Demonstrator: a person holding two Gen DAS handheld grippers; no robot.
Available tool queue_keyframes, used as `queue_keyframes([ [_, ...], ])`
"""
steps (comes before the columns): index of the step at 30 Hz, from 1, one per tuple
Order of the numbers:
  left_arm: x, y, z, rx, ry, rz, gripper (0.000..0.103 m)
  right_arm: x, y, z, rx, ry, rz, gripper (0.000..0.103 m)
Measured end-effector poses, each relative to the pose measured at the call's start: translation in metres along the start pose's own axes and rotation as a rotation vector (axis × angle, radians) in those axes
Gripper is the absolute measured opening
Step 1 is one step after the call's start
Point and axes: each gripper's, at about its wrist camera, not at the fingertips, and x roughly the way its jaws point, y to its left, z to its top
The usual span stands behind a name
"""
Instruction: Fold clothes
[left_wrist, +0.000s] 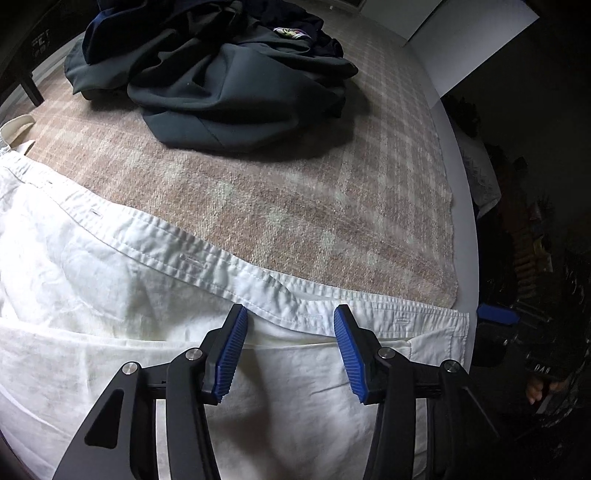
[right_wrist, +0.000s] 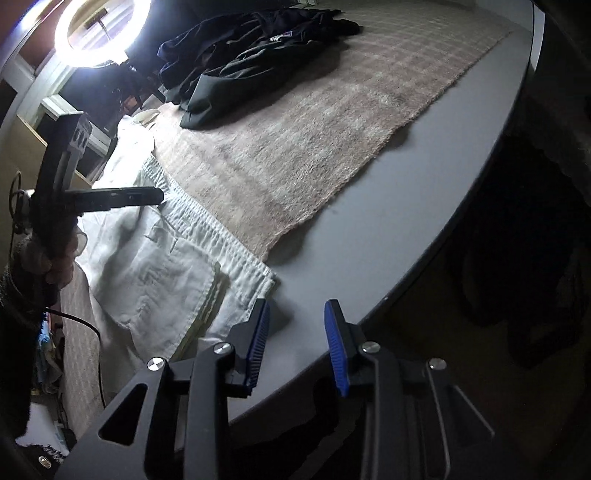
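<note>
Both my left gripper (left_wrist: 290, 319) and right gripper (right_wrist: 295, 314) are wide open, holding nothing, so the white shirt (left_wrist: 110, 295) could slide off the table (right_wrist: 388, 229).

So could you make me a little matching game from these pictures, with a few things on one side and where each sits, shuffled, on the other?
Things:
1. white garment
2. dark clothes pile
3. plaid blanket
4. ring light

Places:
A. glowing at the upper left of the right wrist view
B. spread flat over the grey table
C. heaped at the blanket's far end
D. laid out under the open left gripper

Pairs: 1-D, 2-C, 3-B, 4-A
</note>
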Motion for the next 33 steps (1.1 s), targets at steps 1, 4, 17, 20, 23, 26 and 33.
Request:
queue_keyframes([
  [1, 0.000, -0.002, 0.000, -0.002, 0.003, 0.004, 0.045, 0.000, 0.002, -0.002, -0.010, 0.000, -0.003, 0.037],
  [4, 0.000, -0.006, 0.000, 0.024, 0.007, 0.018, 0.045, -0.006, 0.010, -0.010, -0.051, -0.026, -0.015, 0.037],
  [17, -0.007, 0.017, -0.002, -0.048, -0.027, -0.085, 0.018, -0.010, -0.004, 0.013, -0.070, -0.095, 0.025, 0.048],
  [20, -0.009, 0.016, -0.003, -0.045, -0.038, -0.112, 0.016, 0.003, 0.000, 0.022, -0.096, -0.045, 0.035, 0.048],
  [23, -0.018, 0.015, -0.006, -0.030, -0.057, -0.134, 0.016, 0.011, 0.003, 0.024, -0.111, -0.010, 0.046, 0.048],
  [26, -0.030, 0.016, -0.009, -0.011, -0.075, -0.127, 0.016, 0.014, 0.008, 0.022, -0.132, 0.008, 0.068, 0.048],
  [33, -0.025, 0.023, -0.003, 0.003, -0.054, -0.133, 0.016, 0.008, 0.019, 0.018, -0.166, 0.004, 0.105, 0.016],
])
